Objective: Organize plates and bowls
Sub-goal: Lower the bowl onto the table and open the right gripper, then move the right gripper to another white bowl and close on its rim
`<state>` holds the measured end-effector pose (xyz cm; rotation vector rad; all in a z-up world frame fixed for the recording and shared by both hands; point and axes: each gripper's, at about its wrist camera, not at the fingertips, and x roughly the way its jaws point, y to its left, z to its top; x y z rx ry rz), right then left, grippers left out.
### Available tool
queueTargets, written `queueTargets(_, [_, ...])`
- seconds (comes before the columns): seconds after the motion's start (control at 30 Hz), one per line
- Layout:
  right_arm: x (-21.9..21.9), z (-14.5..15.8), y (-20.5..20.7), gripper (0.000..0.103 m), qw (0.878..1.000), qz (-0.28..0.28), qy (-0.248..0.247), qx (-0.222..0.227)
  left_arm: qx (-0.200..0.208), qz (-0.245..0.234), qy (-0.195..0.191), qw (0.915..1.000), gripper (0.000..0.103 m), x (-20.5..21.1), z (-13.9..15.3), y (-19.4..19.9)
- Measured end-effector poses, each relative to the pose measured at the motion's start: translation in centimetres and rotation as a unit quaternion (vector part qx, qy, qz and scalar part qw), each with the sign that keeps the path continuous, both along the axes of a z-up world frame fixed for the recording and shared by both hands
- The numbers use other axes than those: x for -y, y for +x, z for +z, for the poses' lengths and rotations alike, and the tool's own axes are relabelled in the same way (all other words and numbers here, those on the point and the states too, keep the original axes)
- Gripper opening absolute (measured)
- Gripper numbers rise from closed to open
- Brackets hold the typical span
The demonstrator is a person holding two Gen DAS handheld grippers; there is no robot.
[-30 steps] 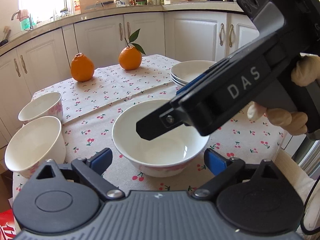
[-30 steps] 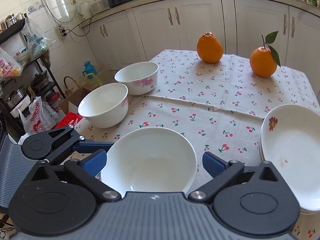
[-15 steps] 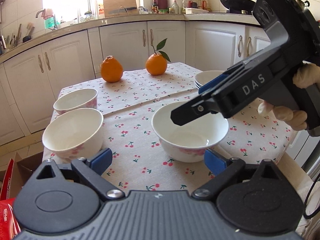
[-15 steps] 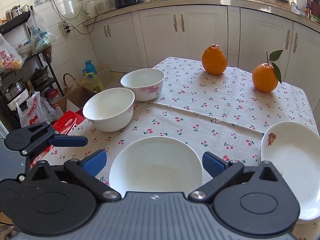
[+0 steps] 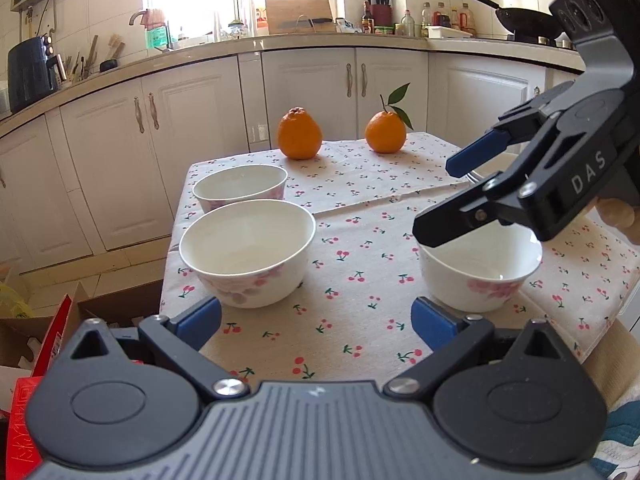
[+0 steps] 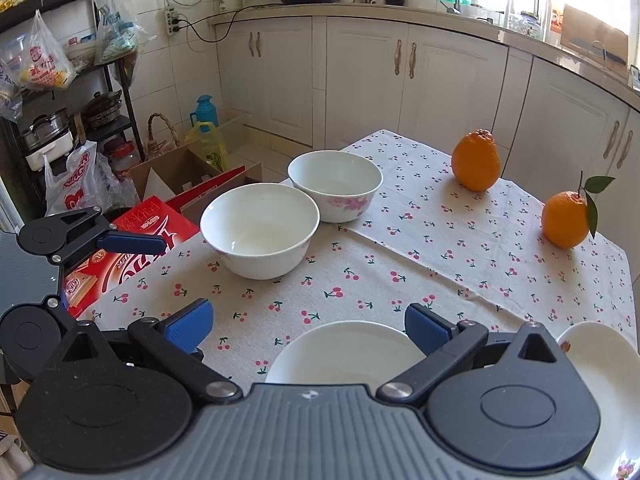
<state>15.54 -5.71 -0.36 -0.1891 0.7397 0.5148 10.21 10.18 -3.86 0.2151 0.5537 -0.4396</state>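
Left gripper: blue-padded fingers spread wide, grasping nothing, held above the near edge of the cherry-print tablecloth. Ahead of its left finger, close by, stands a white porcelain bowl with pink flower print; a second white flowered bowl stands just behind that one, rims close together, contact not determinable. Ahead of its right finger stands a third white flowered bowl, empty and upright.

Right gripper: fingers likewise released and wide apart, grasping nothing. In the left wrist view its body is above the third bowl, lower finger over the bowl's left rim; contact cannot be determined. In the right wrist view that bowl lies directly below and between the fingers, partly hidden by the gripper body. A stack of shallow white plates with a small flower motif lies to the right of the right finger, well apart from the two far bowls.

Two round oranges, one plain and one with a green leaf, sit at the far end of the cloth, beyond all the bowls
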Motion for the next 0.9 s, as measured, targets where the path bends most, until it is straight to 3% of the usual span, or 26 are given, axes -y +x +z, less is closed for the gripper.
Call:
queueTargets(0.47, [-2.4, -0.7, 3.7, 0.103, 1.000, -0.002, -0.015, -0.023, 0.013, 0.012, 0.017, 0.9997, 0.100, -2.0, -0.9, 2.8])
queueTargets(0.9, [-5.7, -0.5, 7.9, 0.103, 0.999, 0.038, -0.017, -0.023, 0.009, 0.003, 0.012, 0.9999, 0.100, -2.2, -1.9, 6.3])
